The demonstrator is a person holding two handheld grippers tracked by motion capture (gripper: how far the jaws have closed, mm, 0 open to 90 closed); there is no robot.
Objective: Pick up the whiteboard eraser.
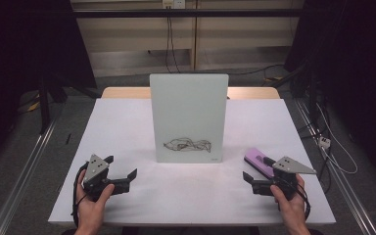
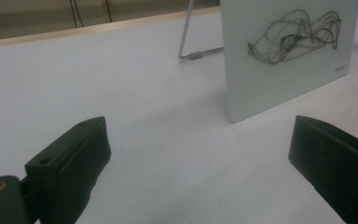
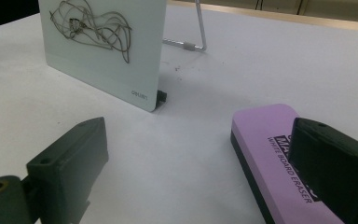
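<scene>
1. High view: the table spreads ahead of both claws, its white top bare between them; its near edge runs just behind the hands, and its side edges lie outward of each claw, so the open room is mostly forward and inward.
2. Whiteboard: it stands upright on a wire stand, ahead of and between the two claws, well apart from each. A dark scribble still covers its lower part, so by my judgement the wiping has not begun.
3. Eraser: the purple whiteboard eraser lies flat on the table, just ahead of the right claw and on its outer side. In the right gripper view one jaw overlaps it, yet it is not gripped. Picking it up appears to be the step in hand; lifting and wiping are left.
4. Right claw: jaws wide apart, holding nothing.
5. Left claw: jaws wide apart too, empty, resting low with bare table in front of it up to the board.
</scene>
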